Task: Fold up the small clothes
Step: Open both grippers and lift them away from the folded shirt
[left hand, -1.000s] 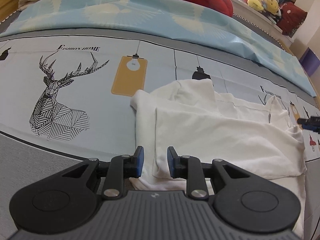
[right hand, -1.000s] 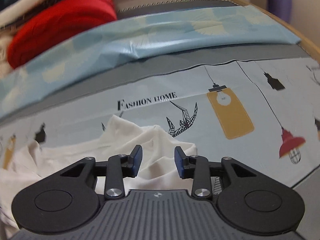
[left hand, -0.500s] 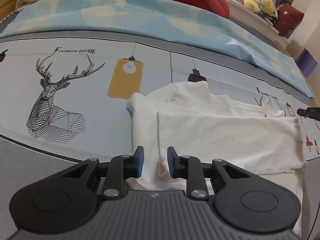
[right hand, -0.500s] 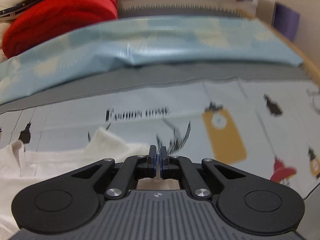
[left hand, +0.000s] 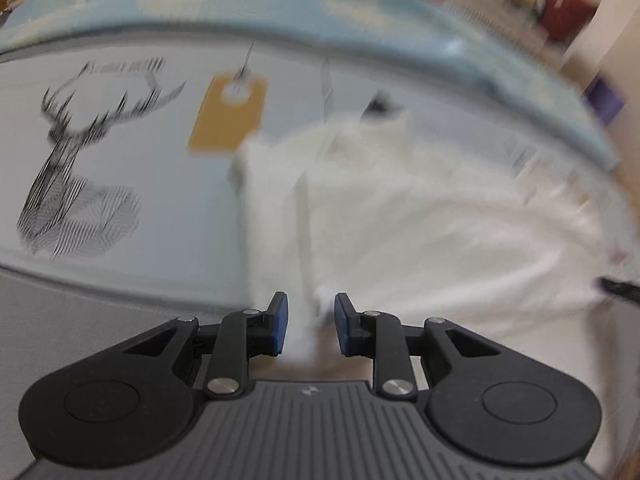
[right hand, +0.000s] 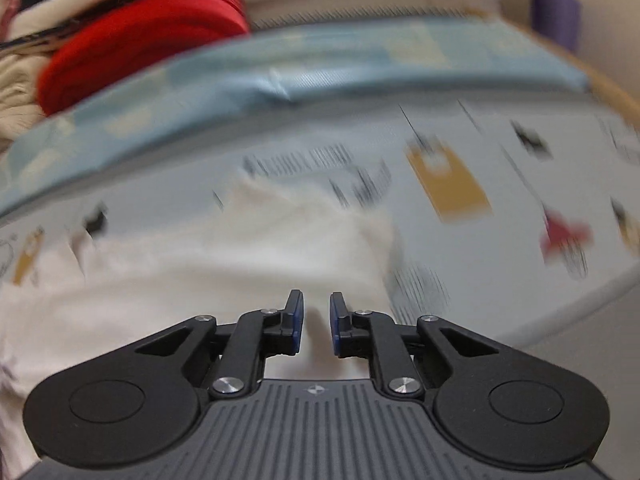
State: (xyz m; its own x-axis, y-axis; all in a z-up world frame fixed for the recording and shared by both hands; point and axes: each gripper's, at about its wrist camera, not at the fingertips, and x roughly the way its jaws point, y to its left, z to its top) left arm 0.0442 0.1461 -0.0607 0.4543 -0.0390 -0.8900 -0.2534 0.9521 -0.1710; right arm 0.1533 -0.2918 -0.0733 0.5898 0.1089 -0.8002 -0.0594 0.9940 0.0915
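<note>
White garment (left hand: 420, 216) lies on printed bedsheet (left hand: 140, 176), blurred.

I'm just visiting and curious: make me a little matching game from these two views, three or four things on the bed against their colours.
Things:
1. garment
2. bundle
3. lamp print
4. gripper pads

Colours:
a. blue
b. mustard yellow
c. white
d. red

Pairs: 1-c, 2-d, 3-b, 4-a

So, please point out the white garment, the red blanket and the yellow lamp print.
white garment (left hand: 440, 232), left wrist view, middle of cloth.
red blanket (right hand: 140, 40), right wrist view, its front.
yellow lamp print (left hand: 228, 116), left wrist view, its centre.
</note>
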